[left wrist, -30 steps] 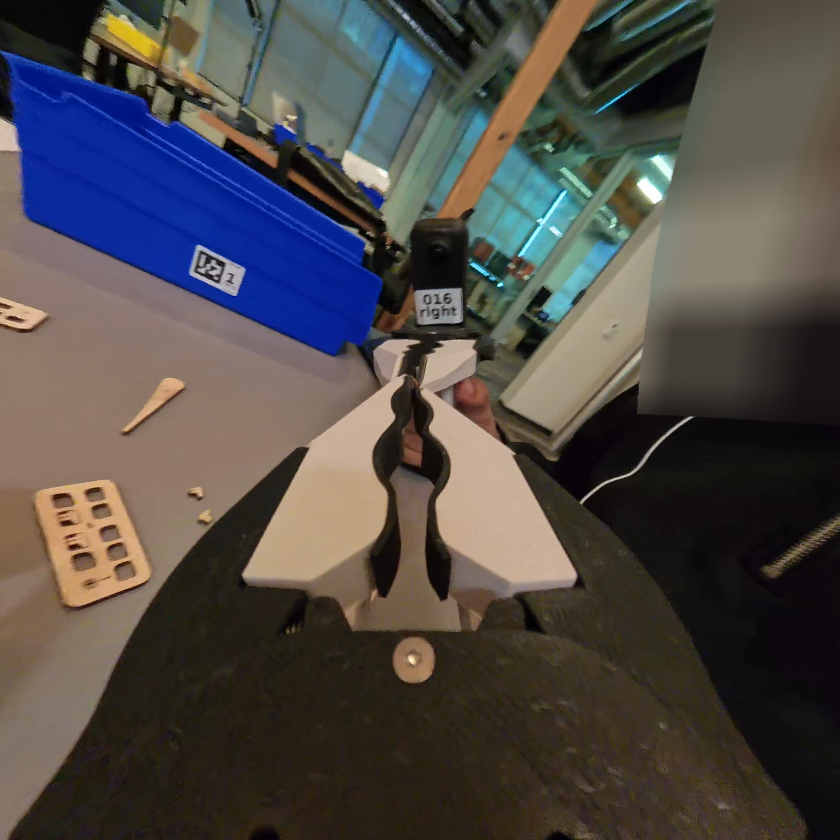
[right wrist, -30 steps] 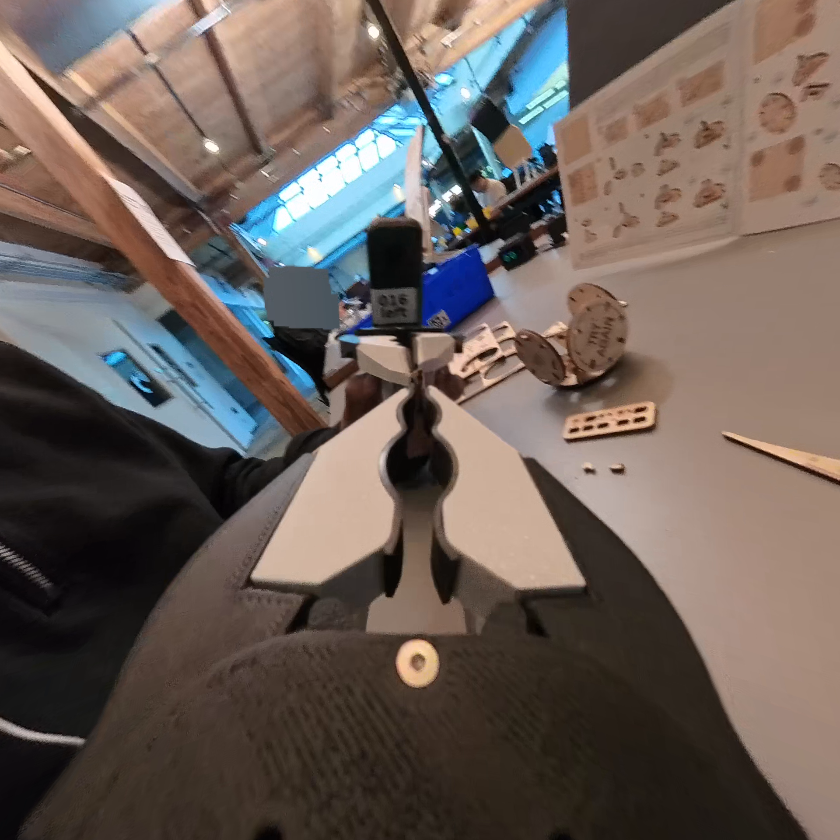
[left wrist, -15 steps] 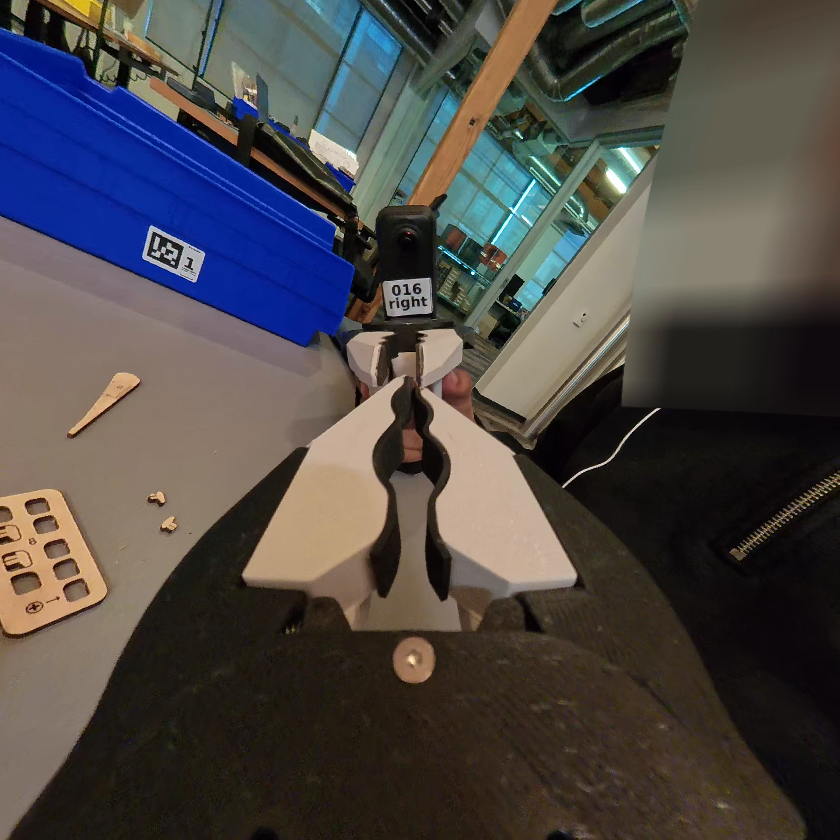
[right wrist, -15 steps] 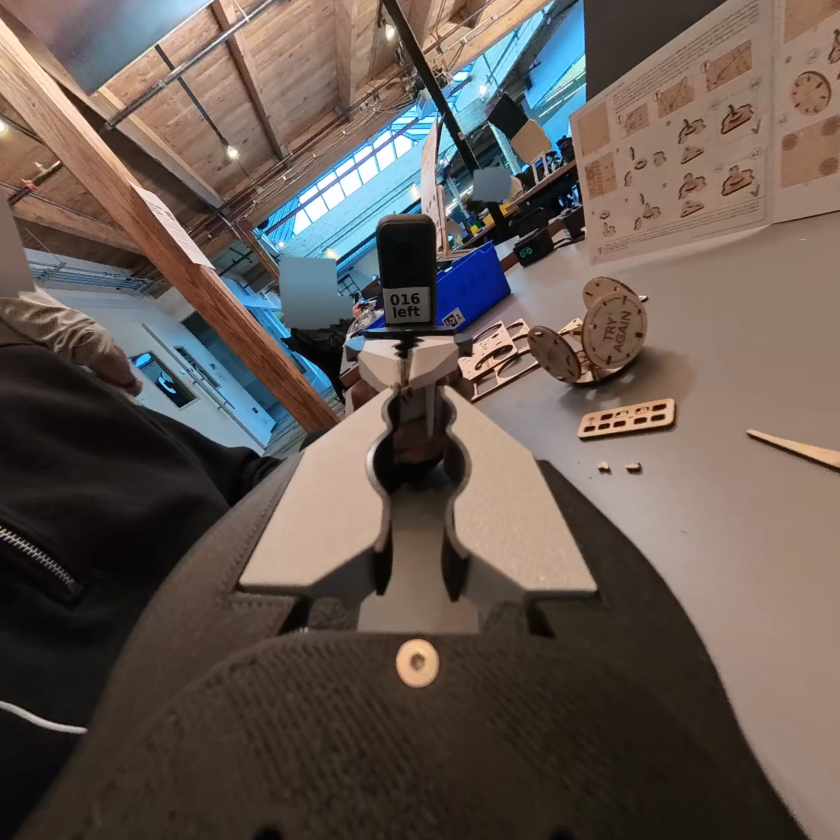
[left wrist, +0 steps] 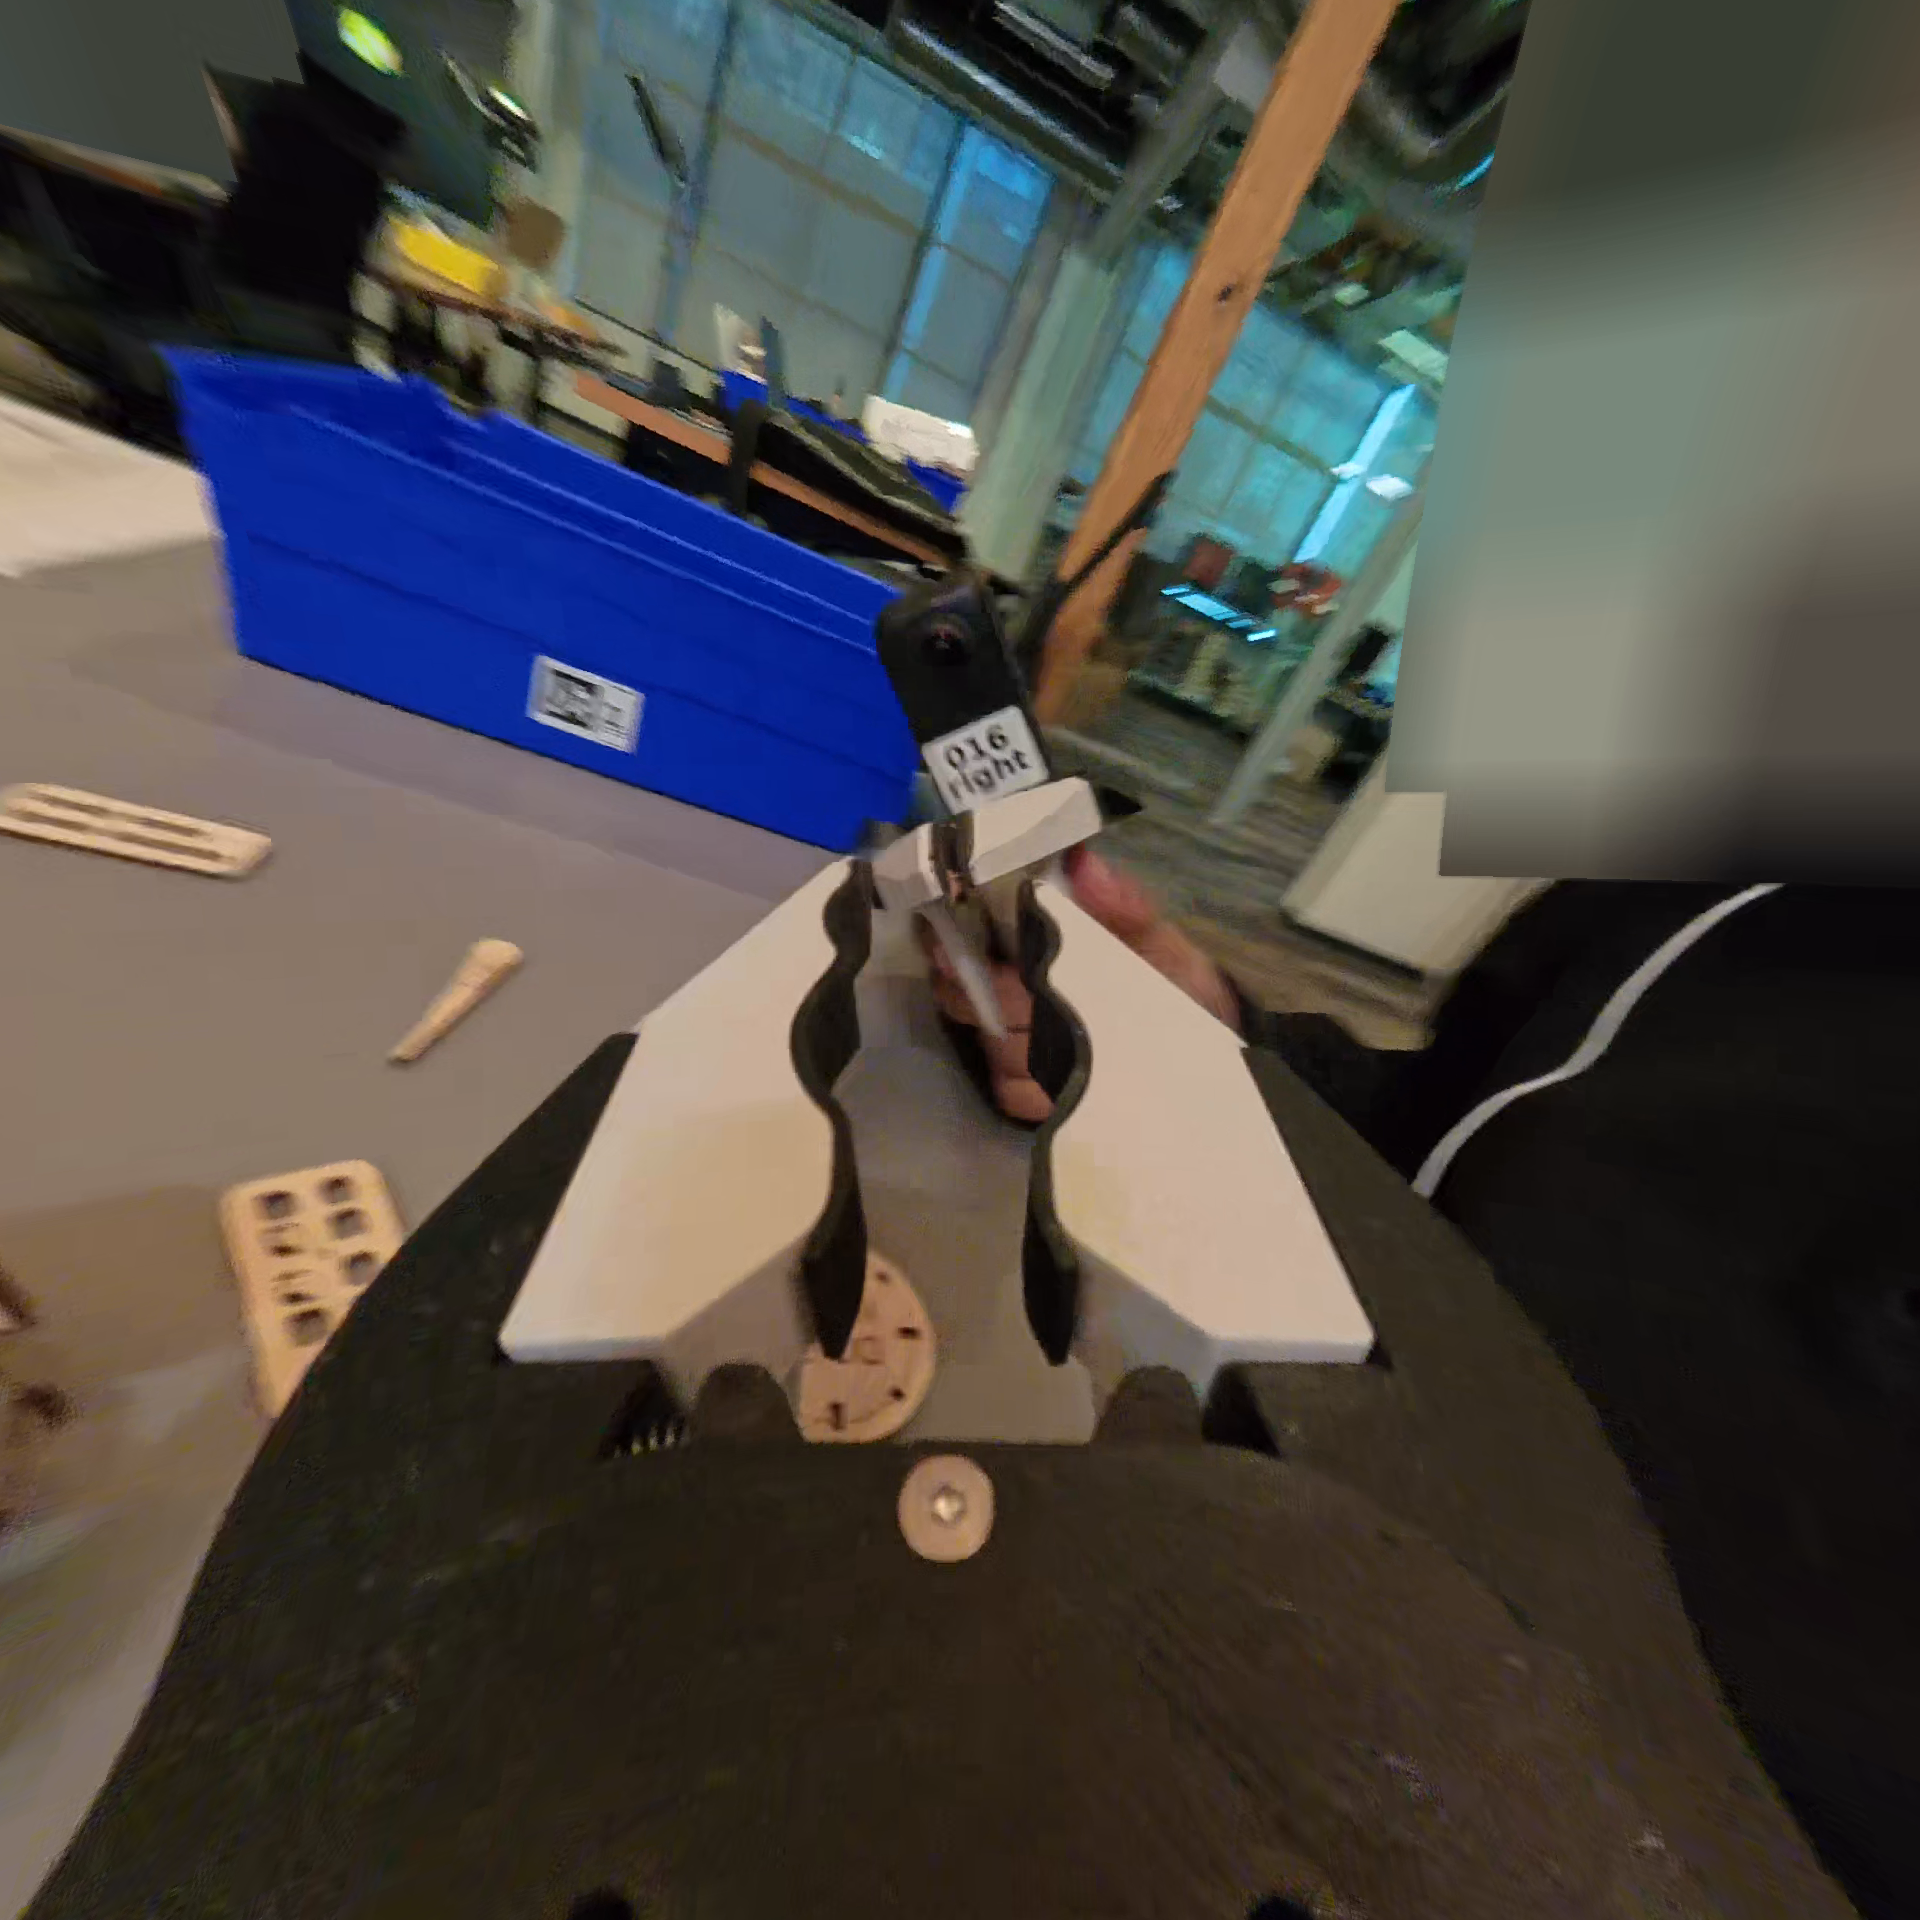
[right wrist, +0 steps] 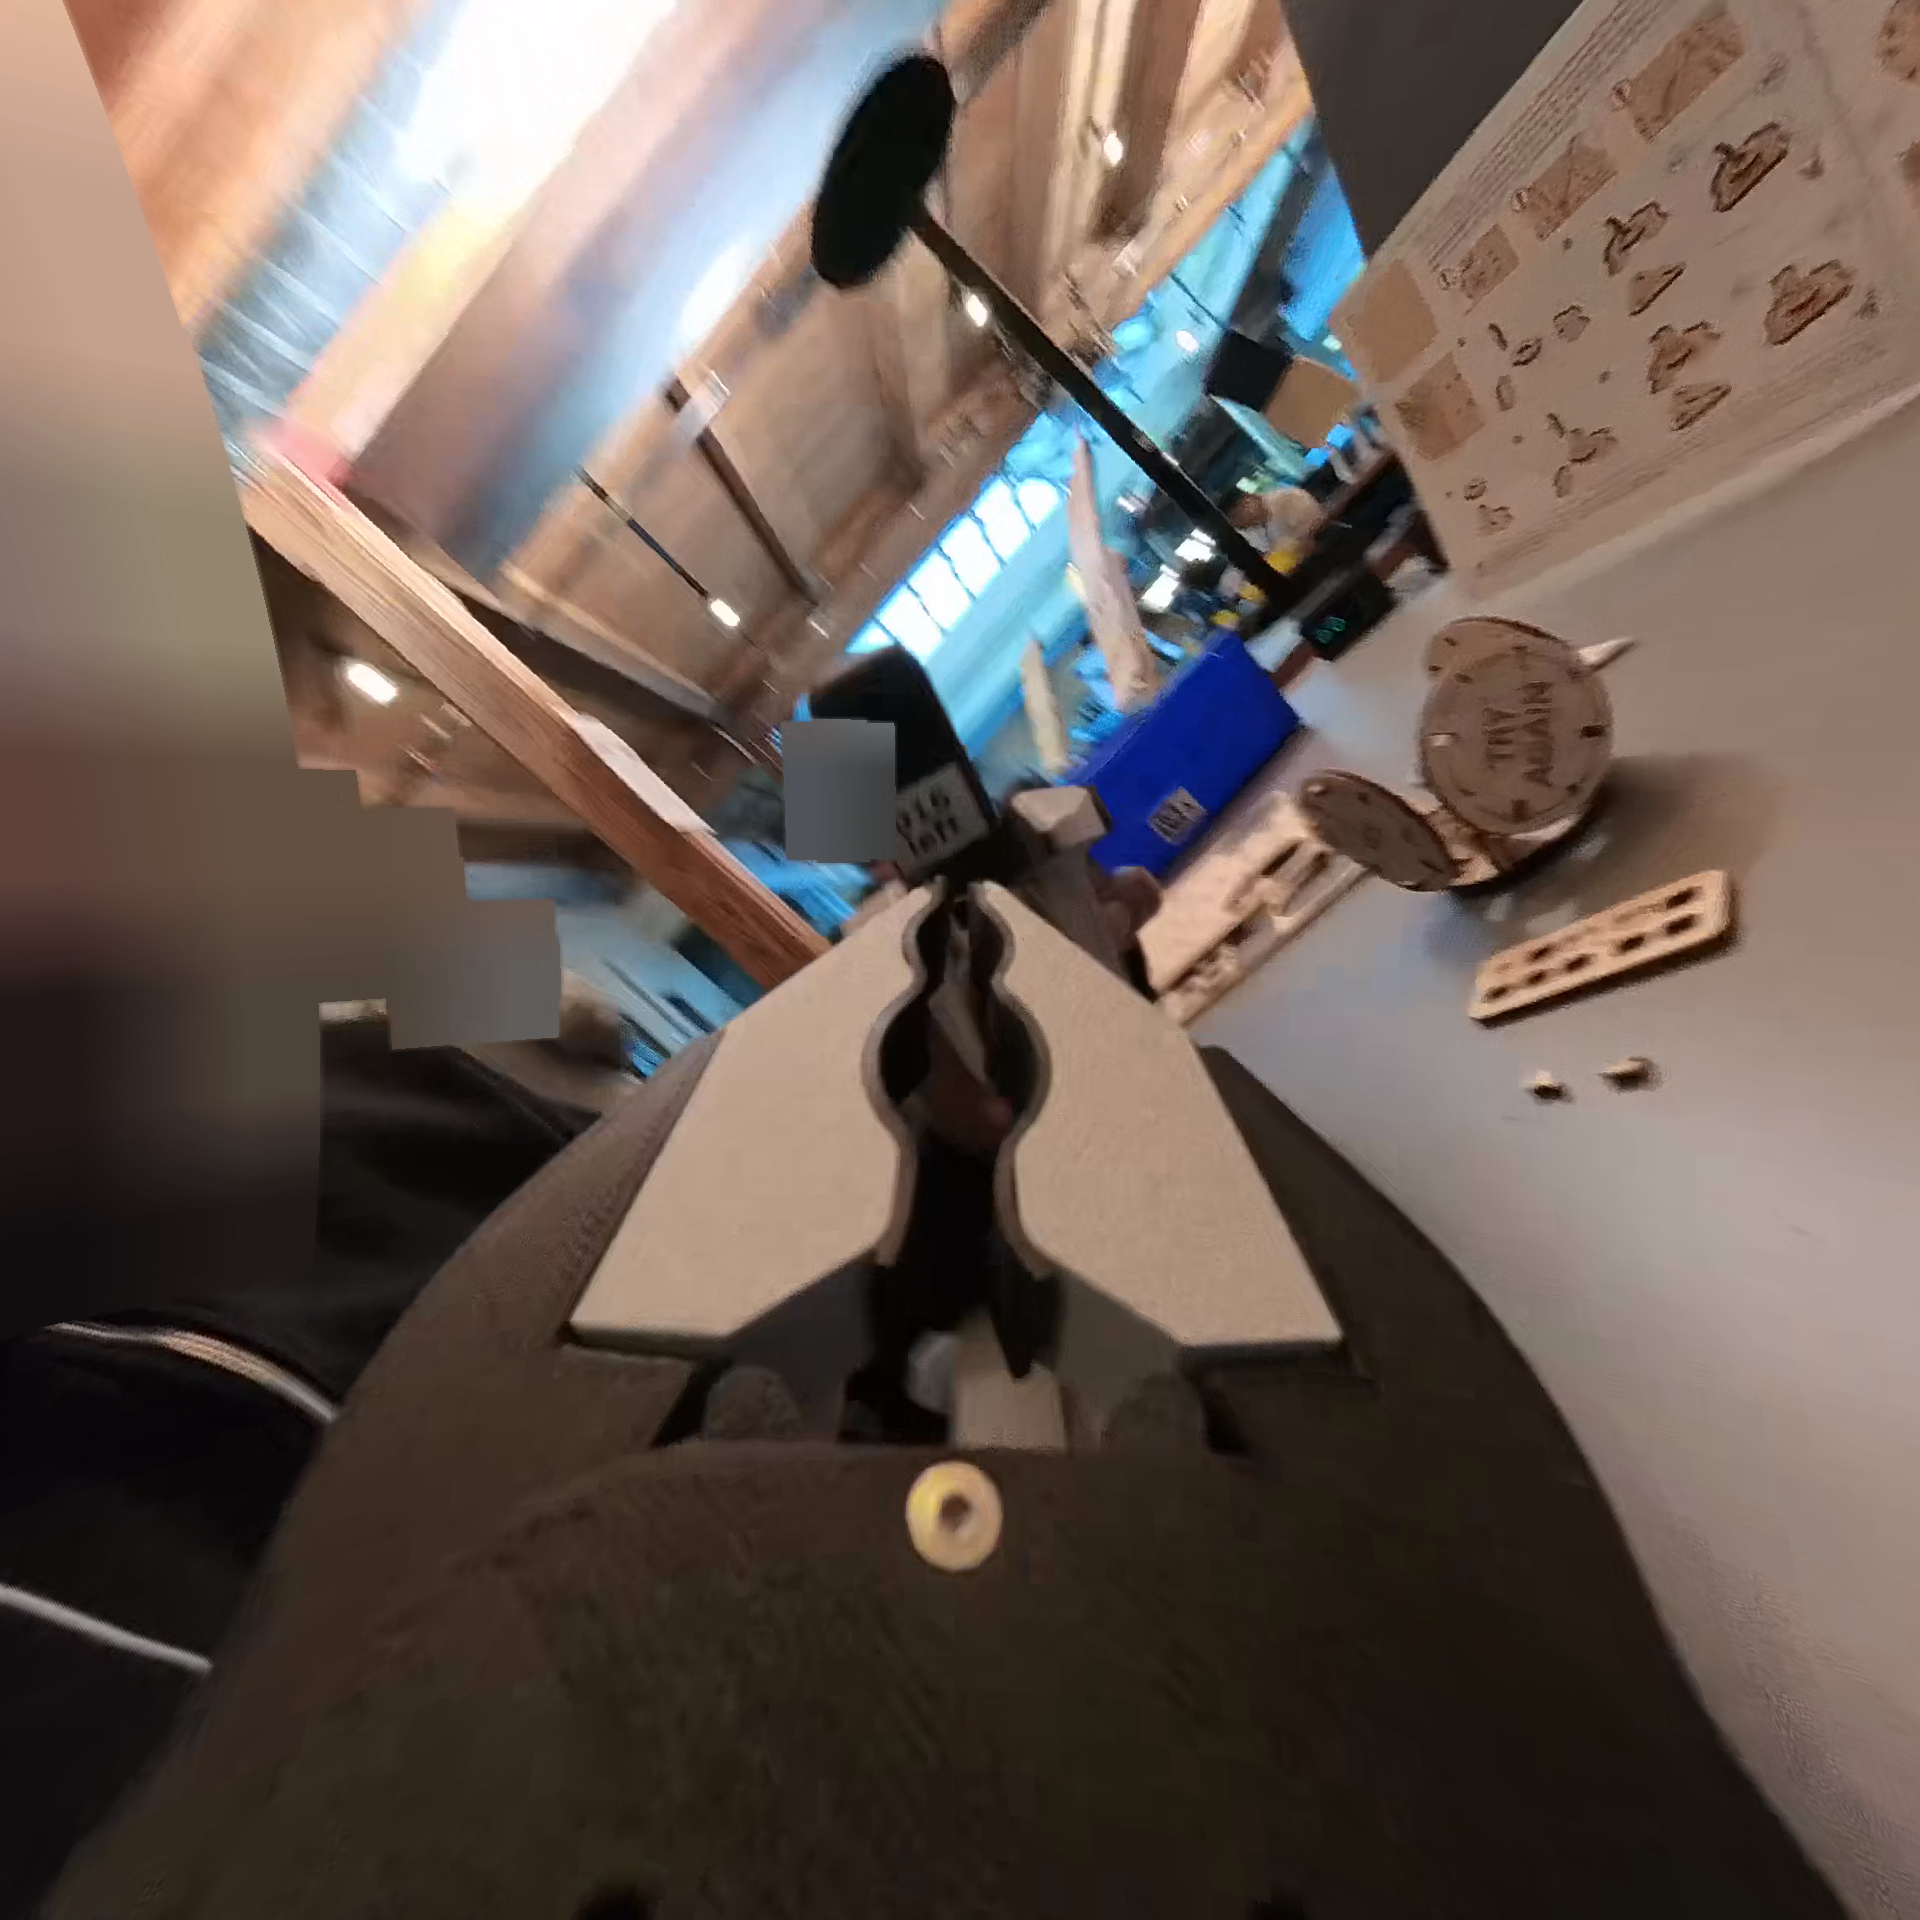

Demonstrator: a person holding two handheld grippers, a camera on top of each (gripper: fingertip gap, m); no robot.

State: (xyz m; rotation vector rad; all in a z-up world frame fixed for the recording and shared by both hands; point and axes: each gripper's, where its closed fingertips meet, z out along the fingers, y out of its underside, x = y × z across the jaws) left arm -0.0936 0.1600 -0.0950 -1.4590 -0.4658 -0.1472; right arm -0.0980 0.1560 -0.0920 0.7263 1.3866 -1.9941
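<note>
The left gripper (left wrist: 940, 899) is held parted, nothing grasped. A round wooden disc (left wrist: 868, 1351) is seen through its gap, on the near side of the blue bin (left wrist: 520, 582) — the right gripper (right wrist: 958, 902), pinched shut, is faced tip to tip.

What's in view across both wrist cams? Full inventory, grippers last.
Table: 1, grey, under everything.
Bin: 1, blue, far side of the table, white sticker on its wall.
Perforated wooden plate: 1, tan, flat on the table beside the left gripper.
Slotted wooden strip: 1, tan, far left.
Tapered wooden stick: 1, tan, between strip and plate.
Small wooden disc: 1, tan, seen low between the left gripper's fingers.
Wooden disc model: 1, tan, upright.
Tiny wooden bits: 2, tan, on the table.
Instruction sheet: 1, white, propped up.
Left gripper: fingers apart, nothing gripped.
Right gripper: fingers together, facing the left one.
</note>
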